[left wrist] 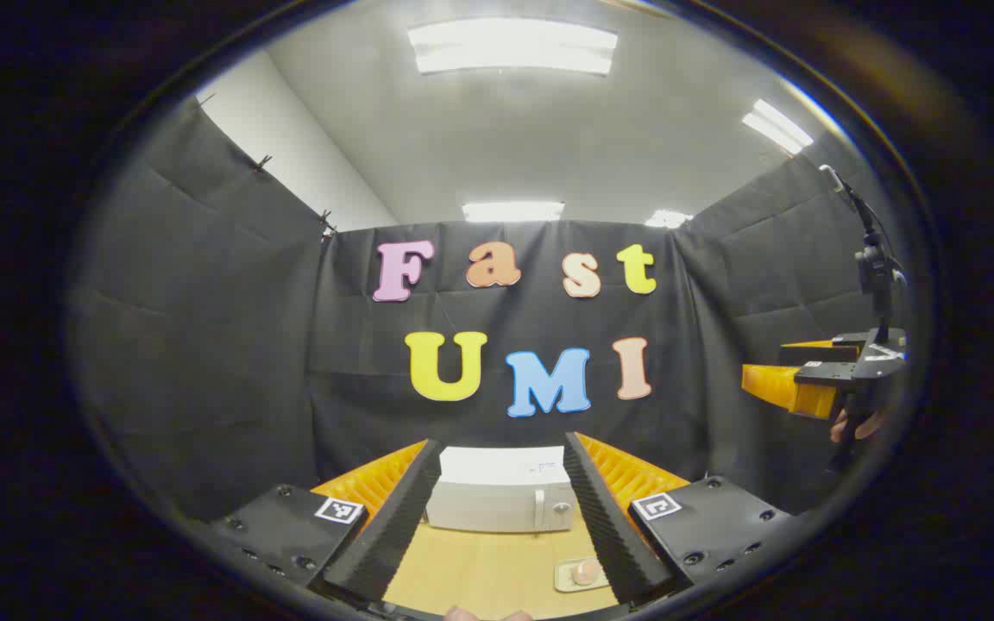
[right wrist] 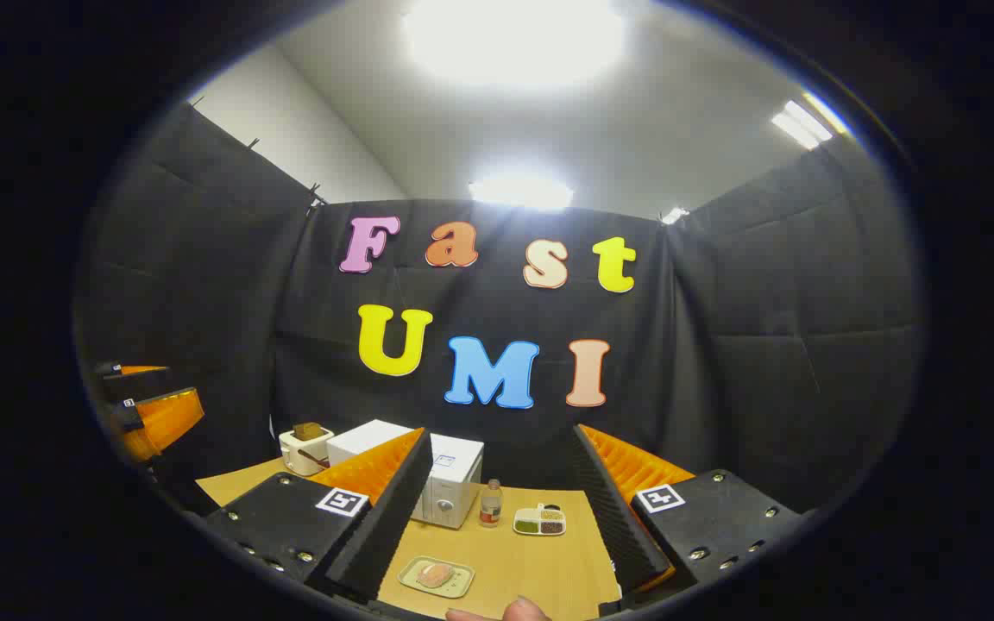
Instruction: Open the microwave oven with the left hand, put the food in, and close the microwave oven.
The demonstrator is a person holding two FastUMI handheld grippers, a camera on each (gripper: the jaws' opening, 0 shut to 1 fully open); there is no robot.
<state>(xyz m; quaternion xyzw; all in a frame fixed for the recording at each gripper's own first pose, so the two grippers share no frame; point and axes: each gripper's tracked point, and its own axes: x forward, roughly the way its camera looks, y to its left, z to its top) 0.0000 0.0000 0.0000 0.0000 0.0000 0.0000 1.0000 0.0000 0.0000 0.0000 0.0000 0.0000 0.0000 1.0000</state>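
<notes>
Microwave oven (left wrist: 501,490) sits shut at the table's (left wrist: 497,569) far edge in the left gripper view, framed by your left gripper (left wrist: 497,517), spread wide and empty. Expect a stiff door; pull at its edge. In the right gripper view, your right gripper (right wrist: 497,526) gapes empty above the light food tray (right wrist: 437,576); grip its rim.

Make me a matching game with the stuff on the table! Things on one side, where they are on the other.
Things:
1. microwave
2. plate of food
3. bottle
4. toaster

Places:
A. front of the table, nearest the grippers
B. far left, beside the microwave
C. back of the table, door shut
D. between the microwave and the divided dish

Pairs: 1-C, 2-A, 3-D, 4-B
</notes>
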